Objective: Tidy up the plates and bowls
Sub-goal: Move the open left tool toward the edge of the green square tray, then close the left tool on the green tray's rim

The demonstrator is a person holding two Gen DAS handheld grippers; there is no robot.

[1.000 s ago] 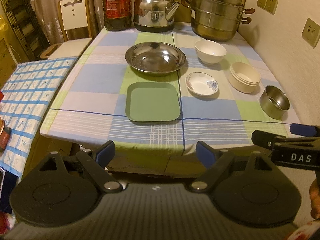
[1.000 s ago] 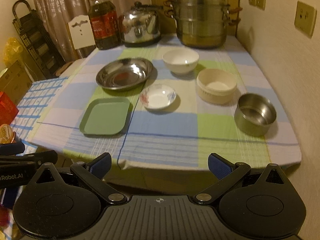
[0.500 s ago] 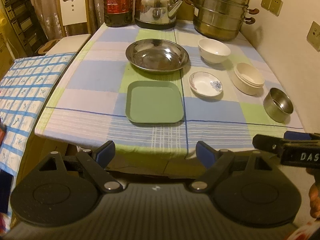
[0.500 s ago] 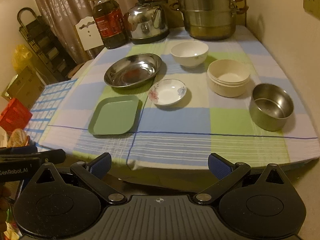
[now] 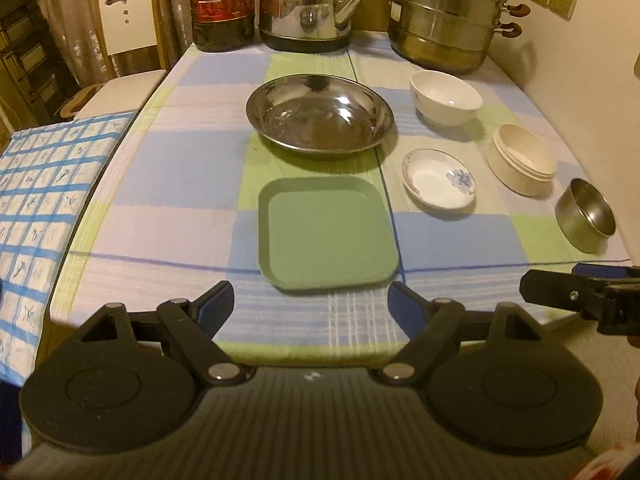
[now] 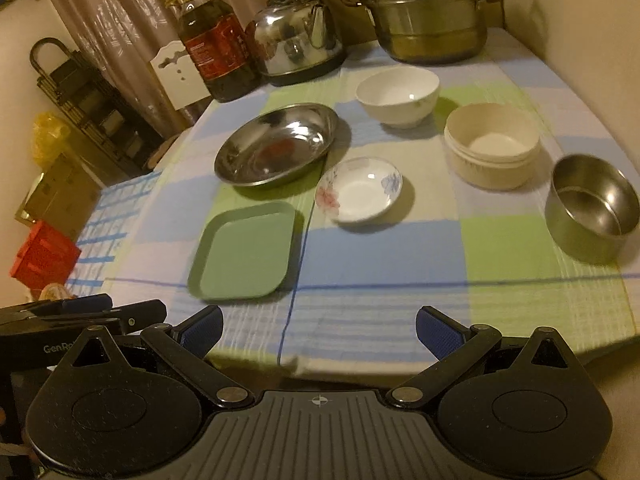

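Cloth: we see a checked tablecloth [image 5: 180, 168] under every dish
Dishes: green plate [image 5: 326, 234] nearest us, steel basin [image 5: 320, 114] behind it, saucer [image 5: 438, 180] and bowls [image 6: 492, 146] to the right
Back edge: oil bottle [image 5: 224, 0], kettle [image 5: 308, 2], steamer [image 5: 444, 16]
Room: chair [image 5: 128, 40] and curtain at left
Grippers: our left gripper [image 5: 310, 300] and right gripper [image 6: 318, 330] both spread, holding nothing

Green square plate [image 5: 326, 234] lies flat; bowls (upright) [image 5: 446, 98] sit apart.

dim warm light, beige curtains [image 5: 72, 12], white chair [image 5: 128, 32], cream wall [image 5: 580, 60].

Square plate [image 5: 326, 234] before steel basin [image 5: 320, 114] (saucer [image 5: 439, 179] right).
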